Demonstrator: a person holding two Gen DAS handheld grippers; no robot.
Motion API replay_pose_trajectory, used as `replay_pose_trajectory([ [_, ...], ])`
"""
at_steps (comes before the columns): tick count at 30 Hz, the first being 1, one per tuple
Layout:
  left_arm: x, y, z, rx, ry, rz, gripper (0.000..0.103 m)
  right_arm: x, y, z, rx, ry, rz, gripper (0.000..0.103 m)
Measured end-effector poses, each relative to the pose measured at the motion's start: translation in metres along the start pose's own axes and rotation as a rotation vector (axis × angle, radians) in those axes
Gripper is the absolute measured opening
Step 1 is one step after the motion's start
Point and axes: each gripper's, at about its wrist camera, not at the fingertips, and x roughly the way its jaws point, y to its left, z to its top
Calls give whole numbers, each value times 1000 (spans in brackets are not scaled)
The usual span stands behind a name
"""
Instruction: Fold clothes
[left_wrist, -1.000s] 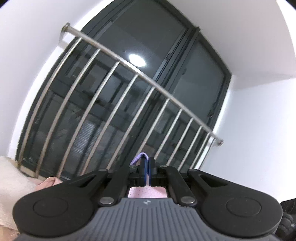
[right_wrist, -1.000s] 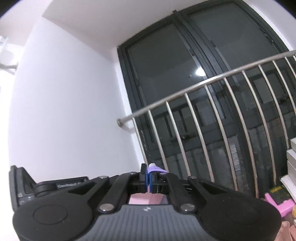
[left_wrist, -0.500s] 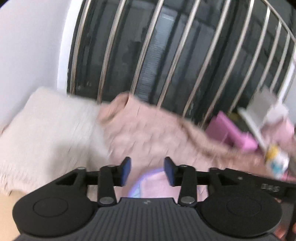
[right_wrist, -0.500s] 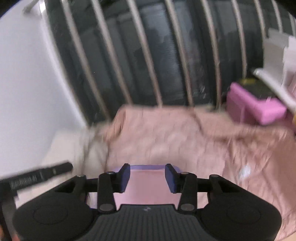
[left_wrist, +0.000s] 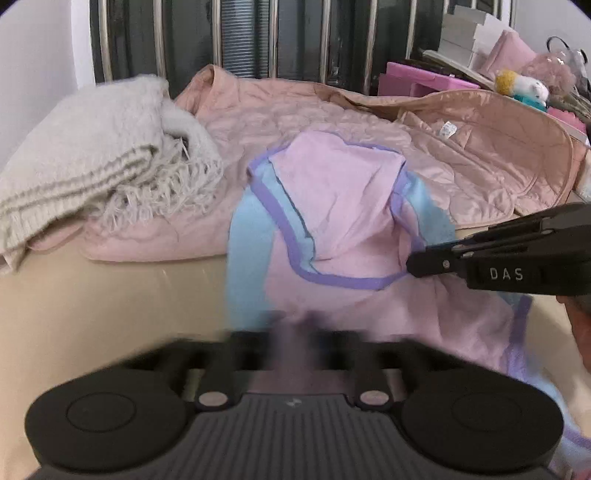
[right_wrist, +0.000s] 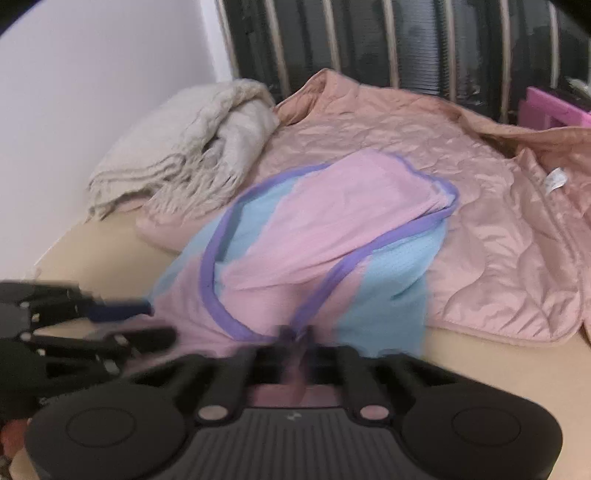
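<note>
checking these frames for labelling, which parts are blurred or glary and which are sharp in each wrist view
Left wrist view: left gripper smeared, pink top and cream blanket sharp, fisheye bends the railing. Right wrist view: soft overall, right gripper smeared, sheen on the quilted jacket.

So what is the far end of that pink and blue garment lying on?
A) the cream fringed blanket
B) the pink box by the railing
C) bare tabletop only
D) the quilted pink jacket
D: the pink and blue garment drapes onto the quilted pink jacket, beside the cream fringed blanket.
</note>
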Motion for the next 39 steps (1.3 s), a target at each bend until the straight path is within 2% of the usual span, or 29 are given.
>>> replay_pose_trajectory([
  [2,-9,5,8,-51,-30,-36,2,-2,0,2,-2,-23,-6,3],
  [5,-22,8,33,-105,-105,-58,2,-30,2,19,-7,-109,4,3],
  [8,-30,15,64,-188,-185,-88,2,-41,-3,49,3,-190,-18,3],
  [10,-24,22,90,-256,-250,-92,3,-30,-10,73,4,-221,-63,3],
  [11,-18,23,103,-281,-269,-84,7,-19,-15,85,4,-232,-85,3],
  [12,-6,22,114,-288,-259,-49,19,-8,-21,98,4,-244,-108,5],
  [13,6,24,121,-293,-237,-3,25,3,-26,110,4,-255,-130,11],
  [14,16,26,126,-295,-211,35,34,16,-32,115,7,-222,-158,25],
  [16,15,34,112,-282,-164,33,35,23,-39,116,47,-78,-247,28],
  [17,7,39,97,-263,-172,2,40,10,-38,104,41,-92,-224,28],
  [18,-4,41,79,-229,-192,-33,49,-16,-40,81,11,-151,-152,31],
  [19,-15,37,60,-181,-219,-65,53,-38,-41,59,-12,-188,-81,43],
  [20,-24,32,43,-127,-241,-94,60,-56,-40,38,-30,-194,-16,53],
  [22,-28,9,21,28,-253,-118,64,-76,-38,0,-48,-143,92,54],
  [25,-16,-27,7,228,-273,-99,64,-70,-30,-30,-83,-82,55,52],
  [26,-8,-35,7,266,-263,-89,64,-64,-28,-34,-84,-71,11,45],
  [27,0,-41,7,282,-242,-76,62,-56,-30,-36,-64,-44,-3,38],
  [28,10,-44,8,288,-204,-67,54,-48,-32,-38,-44,-17,-16,8],
  [29,17,-45,9,282,-156,-68,15,-42,-36,-39,-11,2,-2,2],
  [30,22,-43,6,263,-105,-75,1,-45,-36,-41,3,-11,9,2],
  [31,22,-39,3,234,-71,-86,0,-49,-36,-44,17,-24,20,2],
  [33,12,-30,-7,196,-54,-129,0,-65,-29,-52,21,-54,43,2],
  [36,-19,-21,-39,152,-15,-191,0,-99,-22,-67,42,-87,133,2],
  [39,-53,-13,-65,89,-5,-205,0,-139,-13,-79,46,-115,249,2],
])
